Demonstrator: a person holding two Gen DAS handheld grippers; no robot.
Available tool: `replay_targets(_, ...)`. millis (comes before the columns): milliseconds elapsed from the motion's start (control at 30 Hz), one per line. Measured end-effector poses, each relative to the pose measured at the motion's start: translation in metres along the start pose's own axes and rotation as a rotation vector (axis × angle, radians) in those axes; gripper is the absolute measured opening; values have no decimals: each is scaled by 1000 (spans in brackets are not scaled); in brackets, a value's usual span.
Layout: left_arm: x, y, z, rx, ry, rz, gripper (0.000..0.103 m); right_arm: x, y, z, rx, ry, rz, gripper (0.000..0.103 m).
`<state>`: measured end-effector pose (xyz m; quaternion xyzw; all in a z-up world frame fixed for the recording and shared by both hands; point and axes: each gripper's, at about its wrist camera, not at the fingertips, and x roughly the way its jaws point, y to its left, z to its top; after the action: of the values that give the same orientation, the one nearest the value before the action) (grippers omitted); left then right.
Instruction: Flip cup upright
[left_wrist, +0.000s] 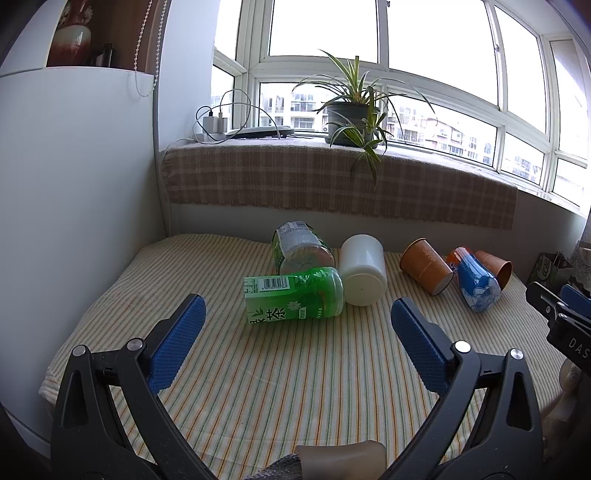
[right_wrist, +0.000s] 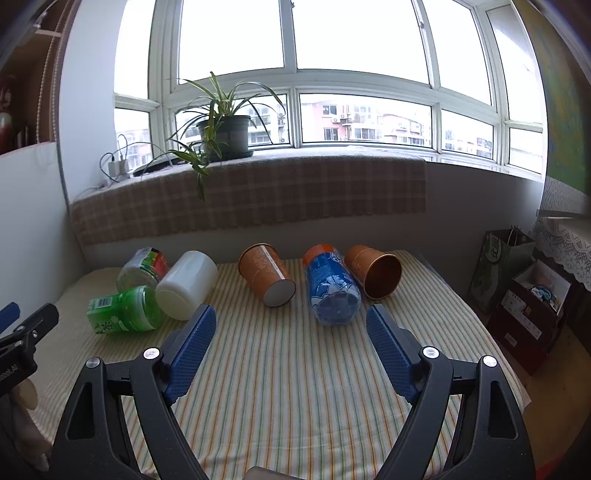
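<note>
Nearest: left gripper (left_wrist: 297, 315) and right gripper (right_wrist: 291, 323), both spread wide, empty, above the striped tablecloth (right_wrist: 288, 387). Beyond, six cups lie toppled: green cup (left_wrist: 295, 297), white cup (left_wrist: 362, 275), clear-green cup (left_wrist: 301, 247) partly hidden, orange cup (right_wrist: 266, 275), blue cup (right_wrist: 332, 291), second orange cup (right_wrist: 375, 271). Farthest: potted plant (right_wrist: 223, 134).
</note>
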<state>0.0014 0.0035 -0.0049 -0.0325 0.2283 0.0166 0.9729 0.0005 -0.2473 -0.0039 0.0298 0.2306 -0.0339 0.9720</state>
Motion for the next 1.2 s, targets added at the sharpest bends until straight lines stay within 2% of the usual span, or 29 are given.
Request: replay_targets(1200, 0, -1, 0, 3, -3, 2, 102, 3, -1, -1, 11, 16, 3, 84)
